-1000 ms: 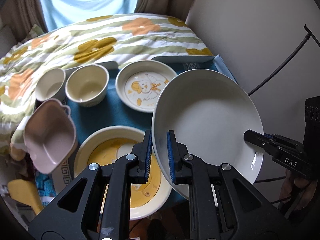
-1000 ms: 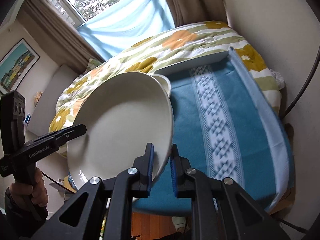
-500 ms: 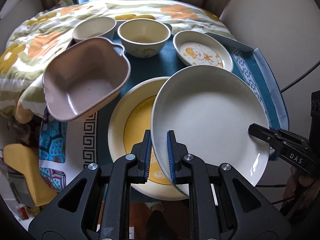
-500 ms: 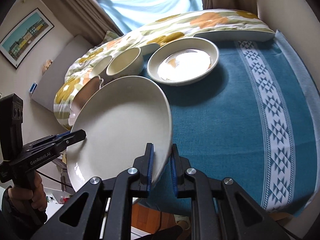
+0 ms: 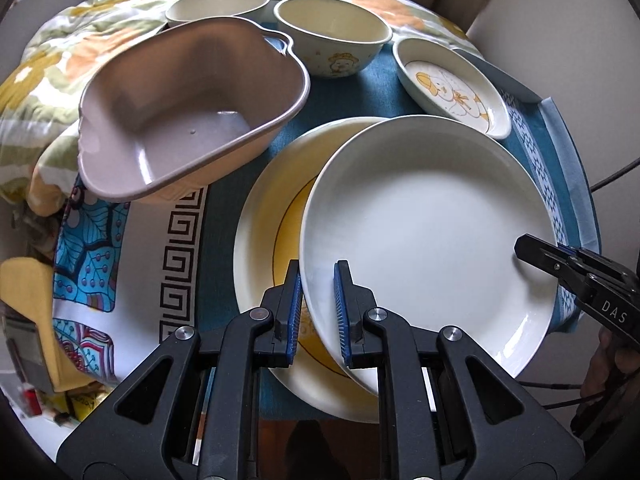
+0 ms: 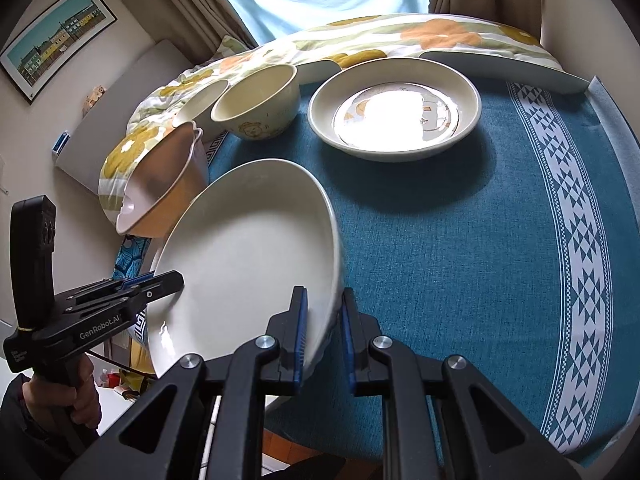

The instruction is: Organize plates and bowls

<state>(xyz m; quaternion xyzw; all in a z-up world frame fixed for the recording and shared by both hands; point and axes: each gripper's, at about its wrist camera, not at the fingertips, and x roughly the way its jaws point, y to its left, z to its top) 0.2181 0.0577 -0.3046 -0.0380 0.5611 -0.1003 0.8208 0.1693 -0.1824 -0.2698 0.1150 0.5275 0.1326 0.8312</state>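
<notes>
Both the left gripper [image 5: 316, 300] and right gripper [image 6: 323, 330] pinch the white plate [image 5: 424, 236] over the yellow plate [image 5: 276, 240], not yet stacked, while the pink dish [image 5: 188, 116] at ten o'clock, the duck plate [image 5: 452, 88] at one and two bowls [image 5: 332, 36] at twelve remain unsorted.

Glazed ceramic on woven cloth

The white plate [image 5: 432, 232] looks glossy and smooth; the teal tablecloth [image 6: 460, 240] is matt, coarse weave; the pink bowl [image 5: 188, 112] shines softly.
</notes>
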